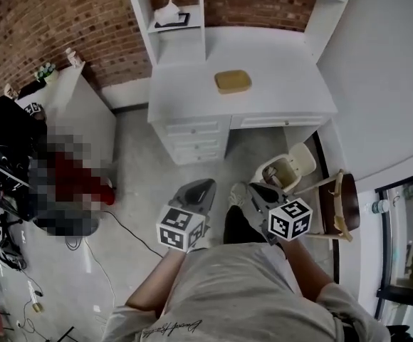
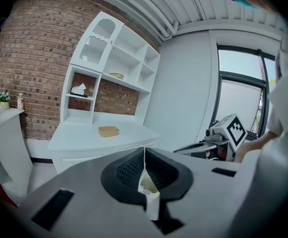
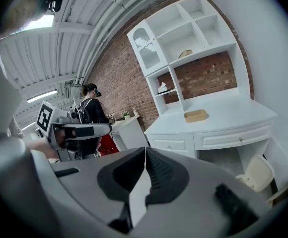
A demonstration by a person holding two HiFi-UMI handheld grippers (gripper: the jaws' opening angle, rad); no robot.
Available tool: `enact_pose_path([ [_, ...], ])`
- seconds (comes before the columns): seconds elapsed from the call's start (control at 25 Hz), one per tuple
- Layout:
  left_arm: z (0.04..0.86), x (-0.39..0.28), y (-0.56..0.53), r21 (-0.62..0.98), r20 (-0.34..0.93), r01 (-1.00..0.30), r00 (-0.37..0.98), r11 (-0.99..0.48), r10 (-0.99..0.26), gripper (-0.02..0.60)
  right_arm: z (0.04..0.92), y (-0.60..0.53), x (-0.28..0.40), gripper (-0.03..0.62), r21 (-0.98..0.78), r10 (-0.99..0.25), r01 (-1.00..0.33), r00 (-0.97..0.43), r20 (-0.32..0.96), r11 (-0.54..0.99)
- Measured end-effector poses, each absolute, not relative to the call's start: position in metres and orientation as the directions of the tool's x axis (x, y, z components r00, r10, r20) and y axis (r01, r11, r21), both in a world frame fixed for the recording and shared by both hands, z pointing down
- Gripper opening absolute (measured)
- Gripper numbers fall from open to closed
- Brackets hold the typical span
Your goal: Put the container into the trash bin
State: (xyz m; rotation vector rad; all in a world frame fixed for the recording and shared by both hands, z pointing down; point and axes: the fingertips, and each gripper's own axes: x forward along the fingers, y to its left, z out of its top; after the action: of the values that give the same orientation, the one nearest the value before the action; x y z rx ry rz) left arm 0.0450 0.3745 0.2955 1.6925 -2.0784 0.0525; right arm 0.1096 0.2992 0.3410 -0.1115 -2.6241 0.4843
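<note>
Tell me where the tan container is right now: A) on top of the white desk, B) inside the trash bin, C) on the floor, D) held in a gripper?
A: the tan container lies on top of the white desk, while the trash bin stands apart from it, down on the floor by the desk.

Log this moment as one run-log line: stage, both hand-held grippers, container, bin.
stage: not started | left hand-held gripper: shut, empty | right hand-held gripper: shut, empty | container: on desk | trash bin: lid open, beside desk
</note>
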Motion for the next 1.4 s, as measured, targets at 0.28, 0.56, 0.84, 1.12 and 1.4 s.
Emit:
enact_pose_path([
  [0.28, 0.299, -0.020, 0.299, 0.274, 0.364, -0.927, -0.148, 0.258, -0.920, 0.018, 0.349, 0.229, 0.039, 0.029, -0.375, 0.182, 0.014, -0.890, 0.419, 0.927],
  [0.56, 0.291, -0.078, 0.216, 0.247, 0.372, -0.933, -0.159, 0.263, -0.915, 0.018, 0.345, 0.139, -0.014, 0.029, -0.392, 0.208, 0.027, -0.880, 0.426, 0.920],
  [0.84, 0.287, -0.134, 0.164, 0.253, 0.362, -0.906, -0.236, 0.339, -0.902, 0.018, 0.338, 0.083, -0.077, 0.029, -0.387, 0.270, 0.102, -0.871, 0.411, 0.916],
  [1.12, 0.295, -0.161, 0.134, 0.250, 0.387, -0.886, -0.280, 0.392, -0.879, 0.018, 0.339, 0.048, -0.113, 0.029, -0.386, 0.311, 0.146, -0.858, 0.409, 0.911],
  [1.4, 0.294, -0.184, 0.129, 0.235, 0.412, -0.882, -0.290, 0.408, -0.864, 0.018, 0.348, 0.040, -0.134, 0.029, -0.410, 0.312, 0.129, -0.853, 0.419, 0.903],
])
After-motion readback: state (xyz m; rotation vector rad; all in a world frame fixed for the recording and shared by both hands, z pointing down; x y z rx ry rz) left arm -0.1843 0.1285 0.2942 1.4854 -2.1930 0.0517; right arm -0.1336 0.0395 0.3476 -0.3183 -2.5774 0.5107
